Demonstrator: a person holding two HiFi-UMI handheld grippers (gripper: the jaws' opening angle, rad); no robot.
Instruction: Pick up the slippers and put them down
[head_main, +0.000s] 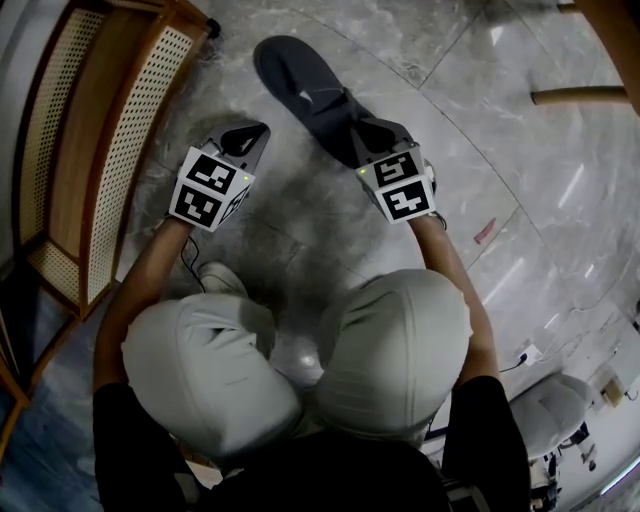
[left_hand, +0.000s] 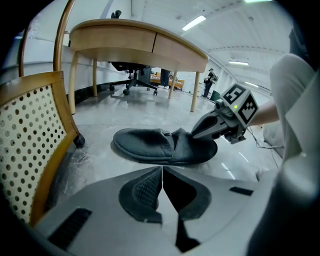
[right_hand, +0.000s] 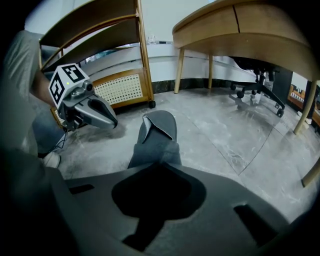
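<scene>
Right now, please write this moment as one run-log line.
left gripper: shut, empty | right gripper: shut on slipper, heel end | slipper: at floor, contact unclear

I see the head view looking steeply down on the floor. Both gripper views ride low, looking across it. All three share the slipper, near frame centre.
</scene>
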